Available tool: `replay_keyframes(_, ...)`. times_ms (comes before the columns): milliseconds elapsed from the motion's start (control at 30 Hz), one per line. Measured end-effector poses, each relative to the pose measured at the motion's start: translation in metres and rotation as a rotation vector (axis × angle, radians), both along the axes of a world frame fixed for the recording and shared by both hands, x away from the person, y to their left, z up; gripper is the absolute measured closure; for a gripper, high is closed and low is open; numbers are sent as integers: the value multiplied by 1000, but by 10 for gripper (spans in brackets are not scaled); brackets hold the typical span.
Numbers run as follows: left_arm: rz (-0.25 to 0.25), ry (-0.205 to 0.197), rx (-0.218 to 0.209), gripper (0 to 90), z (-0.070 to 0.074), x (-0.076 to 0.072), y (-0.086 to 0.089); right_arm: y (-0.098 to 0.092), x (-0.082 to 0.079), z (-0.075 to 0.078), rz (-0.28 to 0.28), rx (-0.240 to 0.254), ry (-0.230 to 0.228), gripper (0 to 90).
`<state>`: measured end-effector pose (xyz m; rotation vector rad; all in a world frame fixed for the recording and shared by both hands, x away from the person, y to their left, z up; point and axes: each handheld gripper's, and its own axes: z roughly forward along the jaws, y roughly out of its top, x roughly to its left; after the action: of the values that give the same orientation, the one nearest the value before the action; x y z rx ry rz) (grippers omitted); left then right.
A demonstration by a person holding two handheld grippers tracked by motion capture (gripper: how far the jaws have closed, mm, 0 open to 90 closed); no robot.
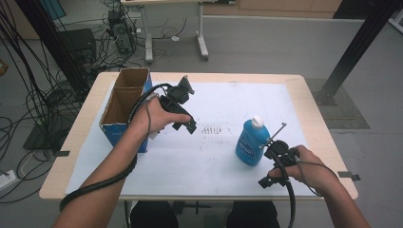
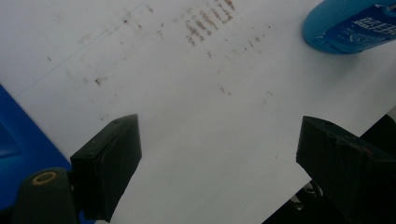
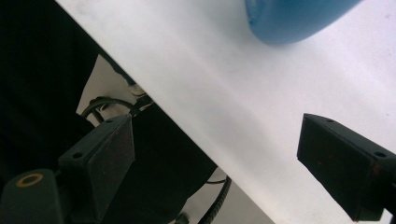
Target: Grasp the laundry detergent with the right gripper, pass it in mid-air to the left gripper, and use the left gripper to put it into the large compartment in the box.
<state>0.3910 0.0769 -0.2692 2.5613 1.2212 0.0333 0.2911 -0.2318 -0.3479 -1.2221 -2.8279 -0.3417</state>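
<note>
A blue bottle point(image 1: 252, 142) with a white cap stands upright on the white sheet point(image 1: 214, 156) at the right of the table. My left gripper point(image 1: 185, 126) hovers over the sheet's middle-left, between the box and the bottle, jaws wide apart and empty. The left gripper view shows that gripper point(image 2: 219, 135) open over the stained sheet, with the bottle point(image 2: 345, 25) far off at the top right. My right gripper point(image 1: 269, 181) is near the table's front edge, just in front of the bottle and clear of it. In its own view the right gripper point(image 3: 217, 130) stands open and empty, the bottle's base point(image 3: 294, 18) beyond it.
An open cardboard box point(image 1: 124, 107) with blue sides stands at the table's left, close behind my left hand; its blue wall point(image 2: 18, 144) shows beside the left jaw. The front table edge point(image 3: 187, 135) runs under the right gripper. Cables and equipment lie on the floor beyond.
</note>
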Motion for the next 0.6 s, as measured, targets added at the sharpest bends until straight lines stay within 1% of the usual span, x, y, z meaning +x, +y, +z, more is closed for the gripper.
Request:
replay_keyframes(67, -2, -3, -2, 141, -1, -3, 0, -3, 1, -2, -7, 1, -9, 109)
replay_keyframes(133, 0, -6, -9, 136, -2, -4, 1, -5, 2, -4, -26, 5, -23, 110)
replay_keyframes(200, 2, -9, -13, 135, -4, -5, 2, -7, 3, -6, -30, 10, -29, 110)
replay_keyframes(333, 2, -19, -23, 134, -6, -9, 3, -10, 5, -9, -50, 32, -56, 109)
replay_keyframes(400, 7, -32, -23, 122, -8, -12, 3, -11, 6, -11, -55, 34, -72, 109)
replay_keyframes(467, 9, -36, -28, 121, -9, -13, 4, -13, 7, -13, -58, 41, -81, 109)
replay_keyframes(500, 9, -39, -31, 119, -10, -14, 5, -13, 7, -14, -58, 47, -83, 109)
replay_keyframes(533, 8, -41, -33, 116, -11, -15, 5, -14, 7, -15, -60, 59, -99, 109)
replay_keyframes(600, 14, -44, -41, 115, -12, -17, 6, -15, 7, -17, -70, 68, -110, 110)
